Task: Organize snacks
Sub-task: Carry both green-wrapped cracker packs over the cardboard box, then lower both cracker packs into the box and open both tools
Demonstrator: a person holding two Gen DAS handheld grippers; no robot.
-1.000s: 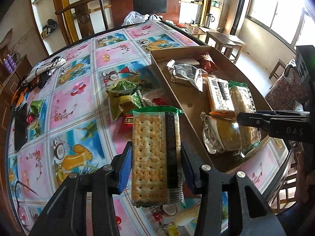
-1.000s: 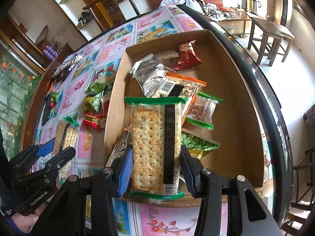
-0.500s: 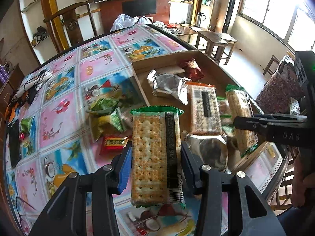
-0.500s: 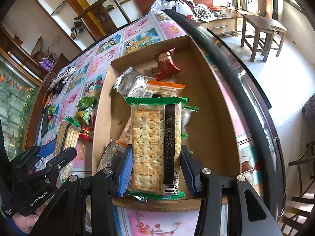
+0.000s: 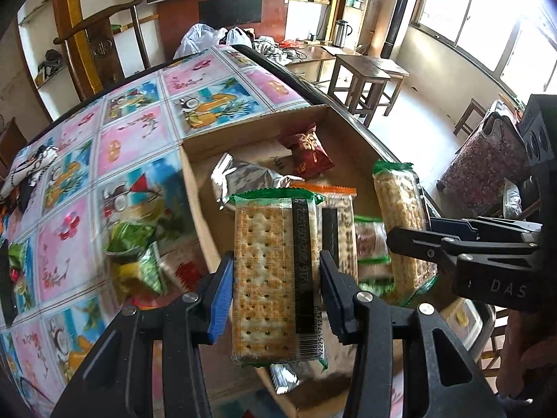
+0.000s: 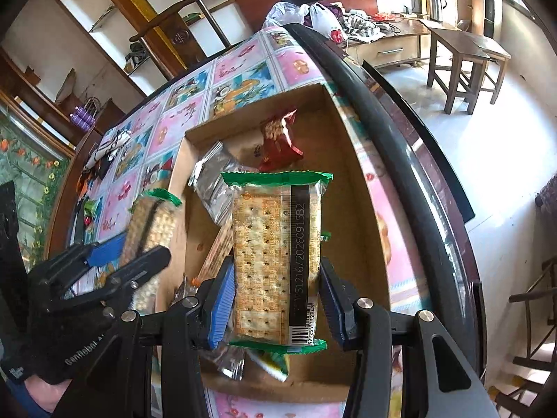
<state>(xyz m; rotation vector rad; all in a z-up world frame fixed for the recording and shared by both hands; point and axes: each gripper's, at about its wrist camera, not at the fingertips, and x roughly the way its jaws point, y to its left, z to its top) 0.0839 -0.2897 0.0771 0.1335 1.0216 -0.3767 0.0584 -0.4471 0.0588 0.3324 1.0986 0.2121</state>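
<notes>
While both cameras tilt down over the cardboard box [image 6: 358,209], I have one cracker pack in each gripper, two in all, each a clear sleeve with green crimped ends. My left gripper [image 5: 276,282] has its jaws partly closed, pads pressed on the long sides of the left cracker pack [image 5: 271,275], which hangs over the box's near left wall. Its black strip reads "216 20260915B2" as far as I can make out, with a barcode and digits ending "712348" below. My right gripper [image 6: 276,285] is likewise partly closed on the right cracker pack [image 6: 275,257], held above the middle of the box; its strip reads "51216/20260915B2", barcode beneath. On the right gripper's body in the left view I read "DAS"; on the left gripper's body in the right view, "GenRobot".

Inside the box I count one dark red packet [image 6: 280,139] toward the far wall, one silver foil bag [image 5: 243,177] near the far left corner, and one orange-edged cracker pack [image 5: 336,230] beside it; more wrappers lie under my packs, too hidden to count. Left of the box, on the colourful tablecloth [image 5: 132,139], a few green wrappers [image 5: 134,254] lie blurred, their print unreadable.
</notes>
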